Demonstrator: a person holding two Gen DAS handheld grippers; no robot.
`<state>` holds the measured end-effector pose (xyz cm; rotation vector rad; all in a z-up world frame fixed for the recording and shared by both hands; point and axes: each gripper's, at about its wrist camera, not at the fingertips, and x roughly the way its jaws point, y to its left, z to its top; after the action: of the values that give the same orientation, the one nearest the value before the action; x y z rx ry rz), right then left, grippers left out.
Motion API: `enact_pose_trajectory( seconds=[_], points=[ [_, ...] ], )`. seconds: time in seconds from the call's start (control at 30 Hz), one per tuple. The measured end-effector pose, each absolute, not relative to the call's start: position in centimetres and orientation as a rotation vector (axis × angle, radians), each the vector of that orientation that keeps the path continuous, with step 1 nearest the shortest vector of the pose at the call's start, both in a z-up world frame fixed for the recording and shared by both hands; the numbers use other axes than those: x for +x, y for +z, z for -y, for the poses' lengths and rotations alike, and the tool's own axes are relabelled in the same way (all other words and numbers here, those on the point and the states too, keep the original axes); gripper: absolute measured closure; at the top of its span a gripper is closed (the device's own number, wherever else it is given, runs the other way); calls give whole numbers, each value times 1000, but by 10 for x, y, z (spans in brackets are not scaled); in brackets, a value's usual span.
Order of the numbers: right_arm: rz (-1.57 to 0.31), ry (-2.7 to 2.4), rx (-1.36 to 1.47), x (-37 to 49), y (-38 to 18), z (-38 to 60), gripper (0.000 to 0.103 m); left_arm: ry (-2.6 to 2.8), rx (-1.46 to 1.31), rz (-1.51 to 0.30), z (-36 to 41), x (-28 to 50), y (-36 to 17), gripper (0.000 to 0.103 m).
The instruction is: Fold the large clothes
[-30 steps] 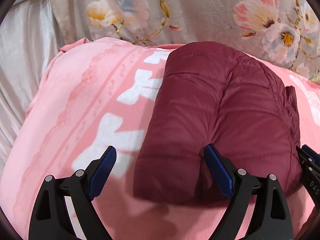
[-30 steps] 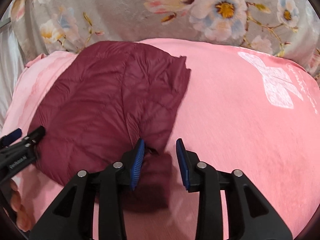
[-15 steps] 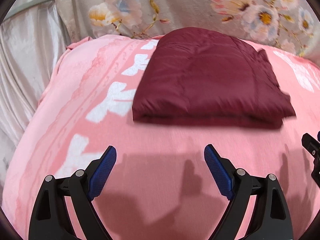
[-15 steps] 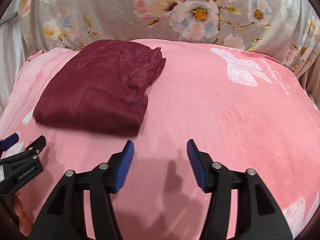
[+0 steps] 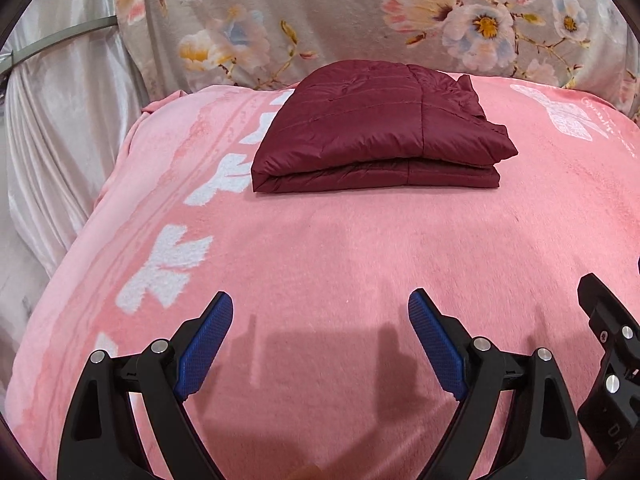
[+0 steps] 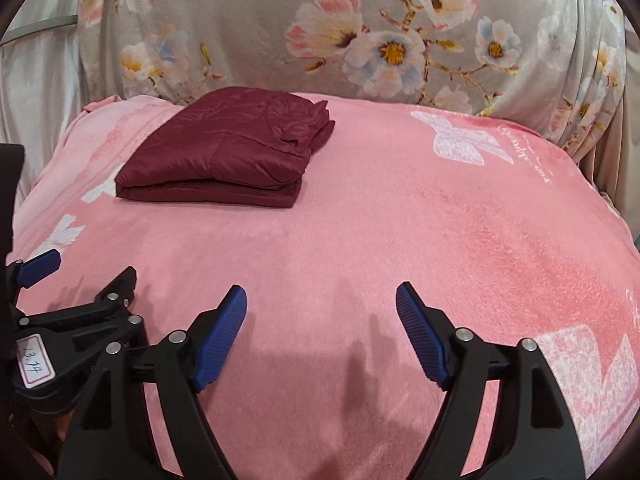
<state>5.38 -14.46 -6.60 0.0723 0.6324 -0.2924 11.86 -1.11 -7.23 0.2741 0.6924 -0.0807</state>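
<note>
- Pink fleece blanket (image 5: 320, 240) covers the bed; the folded maroon quilted jacket (image 5: 380, 136) now lies released near its far left corner.
- Left gripper (image 5: 320, 344) wide, empty, withdrawn.
- Right gripper (image 6: 320, 336) opening, empty; folding looks finished.

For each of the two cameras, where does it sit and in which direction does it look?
Left wrist: sits on the left gripper, looks forward and down over the pink blanket at the folded jacket; own open fingers show.
Right wrist: sits on the right gripper, same direction; own fingers opening, nothing between them, left gripper at its left edge.
Shared: jacket, blanket, flowered cloth.
</note>
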Motion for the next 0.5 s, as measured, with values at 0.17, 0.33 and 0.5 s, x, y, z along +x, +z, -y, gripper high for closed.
enact_pose_trajectory(
  seconds=[0.17,0.33,0.5],
  points=[
    [-628,-292,51,54,-66,141,21,-64,264,-683,9,116,-73,16],
    [-654,-295,90,57,-70,148,21,-61,255,-692,7,117,-74,16],
    [-675,-294,81,60,-74,146,21,-58,254,-699,8,118,-76,16]
  ],
)
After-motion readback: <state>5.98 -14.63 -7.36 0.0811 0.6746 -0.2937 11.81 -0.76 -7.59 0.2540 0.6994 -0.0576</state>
